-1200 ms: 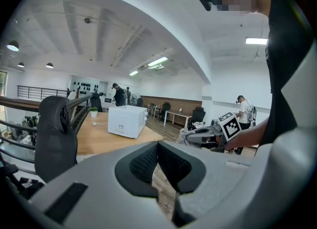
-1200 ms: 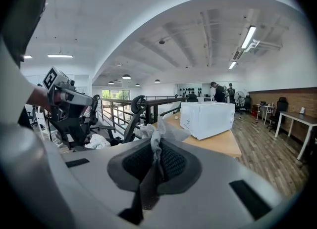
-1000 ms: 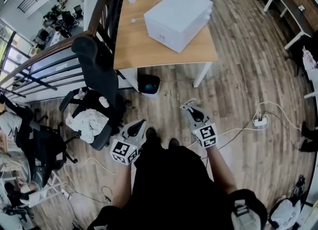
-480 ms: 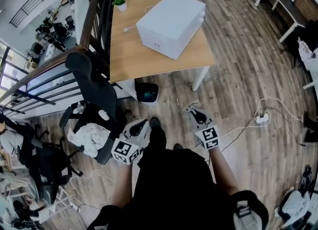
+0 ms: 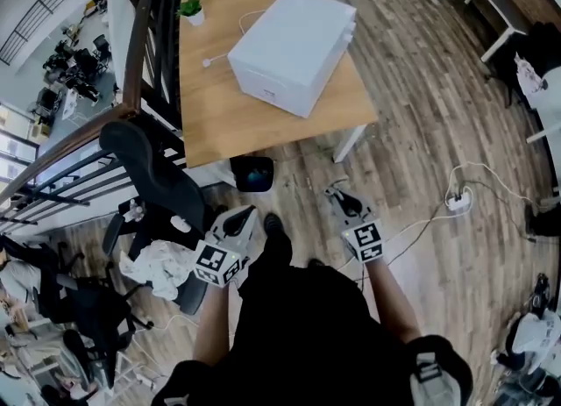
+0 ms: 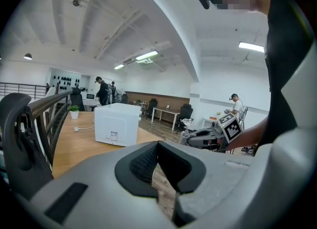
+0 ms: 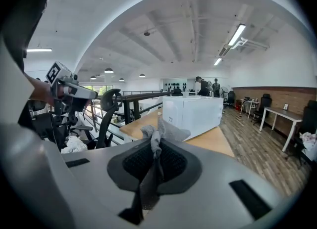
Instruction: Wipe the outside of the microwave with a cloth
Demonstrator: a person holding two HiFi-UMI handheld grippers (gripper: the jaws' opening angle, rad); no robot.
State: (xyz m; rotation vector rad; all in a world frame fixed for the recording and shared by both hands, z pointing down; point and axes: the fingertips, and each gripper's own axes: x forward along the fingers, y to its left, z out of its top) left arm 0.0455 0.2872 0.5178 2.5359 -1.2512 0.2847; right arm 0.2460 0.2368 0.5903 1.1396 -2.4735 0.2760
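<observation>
The white microwave (image 5: 294, 40) stands on a wooden table (image 5: 215, 119) ahead of me, a white cable trailing from its back. Both grippers are held low over the floor, well short of the table. My right gripper (image 5: 337, 192) is shut on a grey cloth (image 7: 158, 133), which bunches up above the pads and hangs down between them. My left gripper (image 5: 239, 218) is shut with nothing in it. The microwave (image 7: 193, 114) shows beyond the cloth in the right gripper view, and the microwave (image 6: 116, 123) also appears left of centre in the left gripper view.
A black office chair (image 5: 153, 172) stands left of the table's near corner, with white cloths (image 5: 162, 268) piled on a seat below it. A dark bin (image 5: 252, 174) sits under the table. A small potted plant (image 5: 190, 8), a railing (image 5: 145, 27), and a floor power strip (image 5: 458, 203) with cables.
The table and microwave have drawn nearer and shifted left in the head view as the person steps forward. Both grippers keep their pose and stay shut.
</observation>
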